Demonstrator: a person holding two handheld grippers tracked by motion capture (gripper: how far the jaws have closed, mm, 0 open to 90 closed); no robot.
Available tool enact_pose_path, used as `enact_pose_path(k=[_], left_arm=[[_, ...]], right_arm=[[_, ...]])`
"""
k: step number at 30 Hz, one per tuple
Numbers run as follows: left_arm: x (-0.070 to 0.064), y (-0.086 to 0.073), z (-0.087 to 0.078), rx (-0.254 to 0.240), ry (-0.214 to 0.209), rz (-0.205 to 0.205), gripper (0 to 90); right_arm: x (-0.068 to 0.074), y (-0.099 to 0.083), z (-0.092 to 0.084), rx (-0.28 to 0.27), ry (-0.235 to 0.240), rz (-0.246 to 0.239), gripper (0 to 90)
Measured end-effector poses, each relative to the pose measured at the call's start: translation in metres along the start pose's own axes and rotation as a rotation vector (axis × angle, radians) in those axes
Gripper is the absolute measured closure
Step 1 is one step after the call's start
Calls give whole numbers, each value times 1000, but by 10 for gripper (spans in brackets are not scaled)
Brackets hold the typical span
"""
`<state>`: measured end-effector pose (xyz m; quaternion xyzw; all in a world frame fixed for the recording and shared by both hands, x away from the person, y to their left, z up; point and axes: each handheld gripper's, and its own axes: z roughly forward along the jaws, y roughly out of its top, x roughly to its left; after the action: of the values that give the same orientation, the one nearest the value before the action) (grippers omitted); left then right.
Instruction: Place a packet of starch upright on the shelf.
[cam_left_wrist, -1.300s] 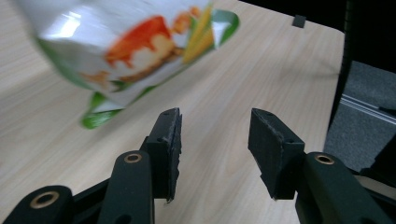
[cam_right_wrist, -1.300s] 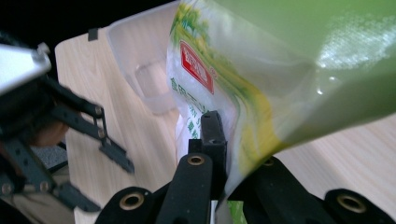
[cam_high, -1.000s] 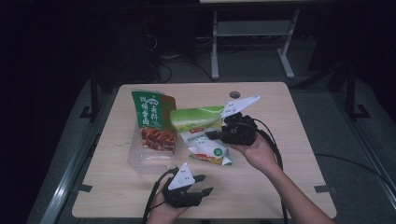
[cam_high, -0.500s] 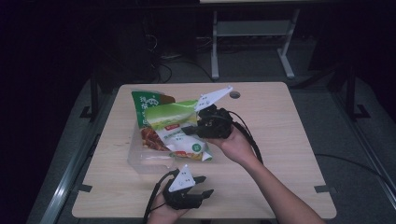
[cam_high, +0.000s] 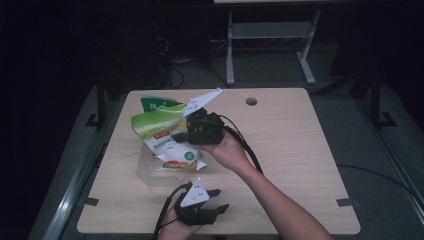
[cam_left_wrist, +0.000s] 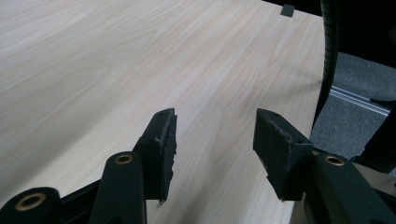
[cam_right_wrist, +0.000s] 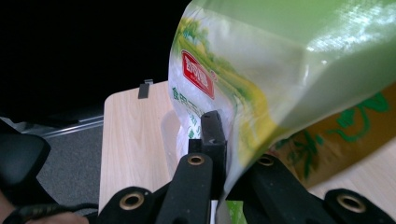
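Note:
A green-and-white snack bag (cam_high: 159, 131) hangs tilted in the air over the left part of the table, with my right gripper (cam_high: 181, 136) shut on its edge. In the right gripper view the bag (cam_right_wrist: 280, 60) is pinched between the two jaws of the right gripper (cam_right_wrist: 227, 128). A clear plastic container (cam_high: 156, 175) lies on the table just below the bag. Behind it lies a second bag with green print (cam_high: 152, 104), also seen as an orange-and-green bag (cam_right_wrist: 341, 135). My left gripper (cam_high: 218, 200) rests open at the table's front edge, and the left gripper (cam_left_wrist: 215, 140) has only bare wood between its jaws.
The light wooden table (cam_high: 300, 150) has a round cable hole (cam_high: 251, 101) at the back. A black cable (cam_high: 250, 150) trails along the right forearm. A grey floor and a white desk frame (cam_high: 270, 45) lie beyond the table.
My right gripper has carried the green-and-white bag leftward and turned it more upright over the clear container. The left gripper has stayed put.

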<state>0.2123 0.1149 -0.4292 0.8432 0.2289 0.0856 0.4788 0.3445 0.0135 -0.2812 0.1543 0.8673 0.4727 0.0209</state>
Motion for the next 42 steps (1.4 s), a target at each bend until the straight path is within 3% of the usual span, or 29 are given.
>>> enact_pose_path(k=[20,30,36,39,42], left_arm=[[6,-1,-7,0,10,-13,474],[5,-3,-9,5,13,-1,471],[4,-4,-7,13,11,5,471],[4,-4,-6,20,10,2,471],[4,-4,-5,21,9,6,470]], right_arm=[[-5,4,76,25,98,-2,897],[-7,-16,106,75,124,8,896],[-10,-22,104,73,129,19,851],[-11,-22,98,83,105,3,779],[-11,-21,90,78,91,1,762]])
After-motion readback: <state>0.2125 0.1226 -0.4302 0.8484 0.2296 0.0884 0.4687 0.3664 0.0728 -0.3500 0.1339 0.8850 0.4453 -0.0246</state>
